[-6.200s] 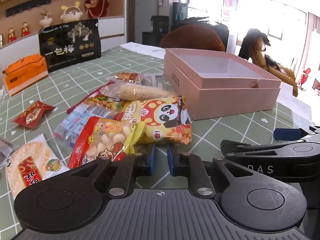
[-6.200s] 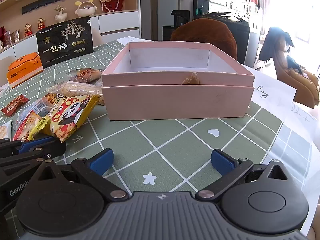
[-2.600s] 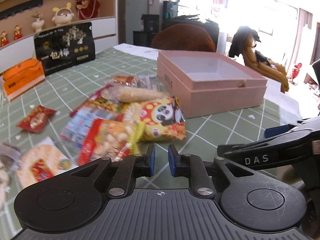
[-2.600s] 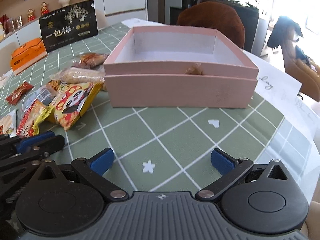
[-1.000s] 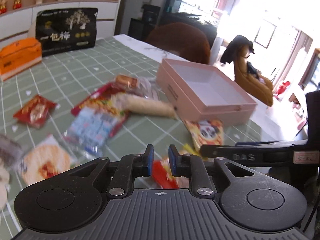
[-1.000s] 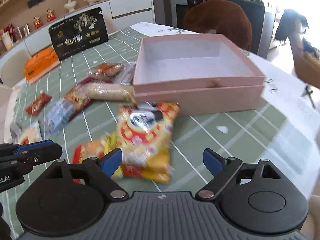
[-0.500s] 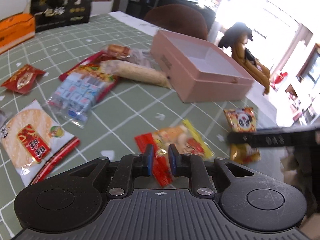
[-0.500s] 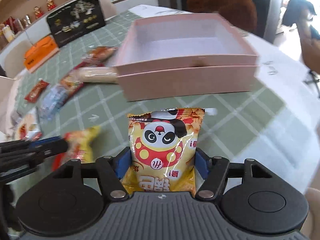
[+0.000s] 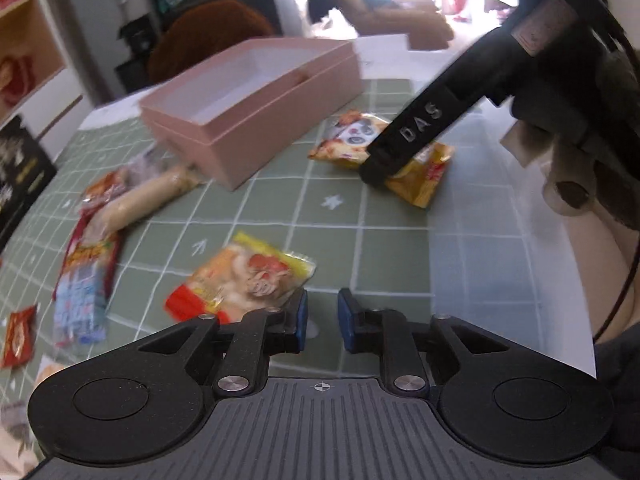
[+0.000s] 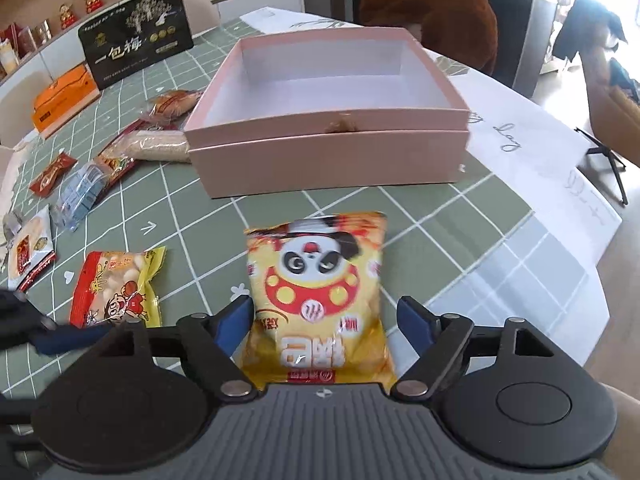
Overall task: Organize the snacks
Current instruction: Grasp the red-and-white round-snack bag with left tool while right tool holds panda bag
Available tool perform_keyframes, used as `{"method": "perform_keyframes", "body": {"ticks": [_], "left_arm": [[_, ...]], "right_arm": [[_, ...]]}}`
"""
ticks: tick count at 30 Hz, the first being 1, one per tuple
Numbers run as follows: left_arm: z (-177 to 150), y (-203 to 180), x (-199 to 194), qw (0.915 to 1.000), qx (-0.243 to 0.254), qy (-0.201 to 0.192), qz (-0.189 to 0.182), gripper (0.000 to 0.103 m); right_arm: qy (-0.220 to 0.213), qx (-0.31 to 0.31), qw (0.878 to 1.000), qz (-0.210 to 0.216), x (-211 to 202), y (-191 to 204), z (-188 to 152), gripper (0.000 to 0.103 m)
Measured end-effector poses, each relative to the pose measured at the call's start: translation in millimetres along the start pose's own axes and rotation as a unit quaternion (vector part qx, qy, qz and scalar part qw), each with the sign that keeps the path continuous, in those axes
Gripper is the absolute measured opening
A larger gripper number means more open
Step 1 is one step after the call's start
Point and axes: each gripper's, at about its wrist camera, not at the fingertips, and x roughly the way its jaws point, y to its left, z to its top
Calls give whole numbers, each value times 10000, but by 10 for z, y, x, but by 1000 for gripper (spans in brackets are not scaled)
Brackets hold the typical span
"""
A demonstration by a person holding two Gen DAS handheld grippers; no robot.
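A green checked tablecloth (image 10: 420, 216) covers the table. White paper sheets with handwriting (image 10: 532, 140) lie beside it at the right. A brown upholstered chair (image 10: 432, 4) stands behind the table. Small figurines (image 10: 68, 14) occupy the wall shelf at upper left.

A yellow panda snack bag (image 10: 318, 296) lies flat on the green checked cloth before the empty pink box (image 10: 328, 152).
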Motion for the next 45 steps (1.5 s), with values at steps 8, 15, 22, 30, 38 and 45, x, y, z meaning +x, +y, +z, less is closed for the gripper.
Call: {"method": "perform_keyframes", "body": {"ticks": [8,15,22,30,38,45], "left_arm": [[-190,141,-49,9954,-543,-337,-714,24],[-40,236,-334,9945,-531,-644,-632,26],[-5,351,-99,9976,653,204,-76,28],[66,297,-37,9953,699,287,-601,65],[259,554,62,9997,97,189,-157,61],[328,813,308,9976,-538,340,-259,69]], "right_arm": [[-144,384,9991,48,-83,-63,-97,81],[-244,325,9992,56,-204,-14,-247,82],[-417,663,9969,13,-350,-188,-214,82],[-380,725,9966,-20,-348,-187,-265,82],[-288,643,9975,-37,-290,-129,-290,83],[-256,565,9981,-28,-283,-128,-282,83]]}}
